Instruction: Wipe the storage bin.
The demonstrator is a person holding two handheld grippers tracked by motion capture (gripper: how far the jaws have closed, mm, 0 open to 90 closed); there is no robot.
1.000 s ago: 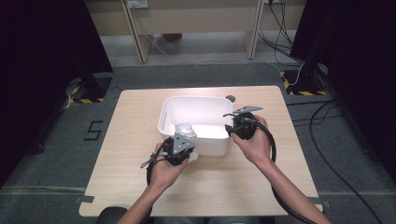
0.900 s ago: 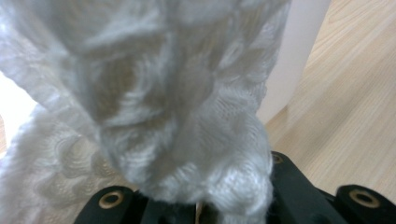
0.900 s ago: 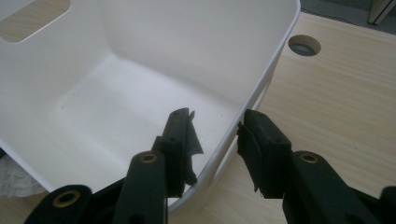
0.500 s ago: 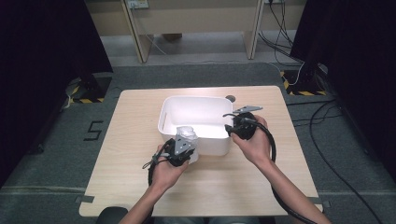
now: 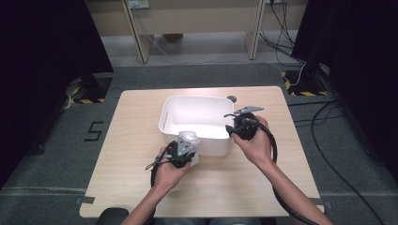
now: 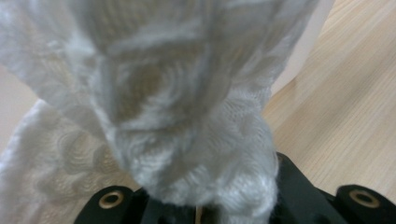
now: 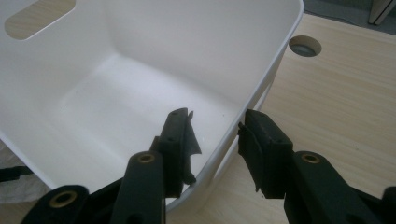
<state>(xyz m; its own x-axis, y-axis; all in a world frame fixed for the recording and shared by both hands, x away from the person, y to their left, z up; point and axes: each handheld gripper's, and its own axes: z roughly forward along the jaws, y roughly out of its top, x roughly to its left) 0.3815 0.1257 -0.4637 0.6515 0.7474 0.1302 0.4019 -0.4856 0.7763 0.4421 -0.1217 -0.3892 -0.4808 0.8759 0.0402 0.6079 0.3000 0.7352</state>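
High view showed the left gripper [image 5: 184, 151] at the white bin's [image 5: 171, 108] six o'clock wall, jaws clamped on a white knitted cloth [image 6: 187, 140] on the worktop [image 5: 136, 112]. Right gripper [image 7: 215, 140] straddled the bin's rim, jaws just opening, pads not touching. The bin held nothing.

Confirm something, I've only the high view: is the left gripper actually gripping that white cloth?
Observer: Yes. In the left gripper view the knitted cloth bunches up from between the shut jaws of the left gripper.
Operator: And the right gripper at the bin?
Observer: The right gripper has its jaws astride the wall of the bin, one inside and one outside, apparently not pinching it.
Operator: Anything in the bin?
Observer: No, the floor that shows is bare.
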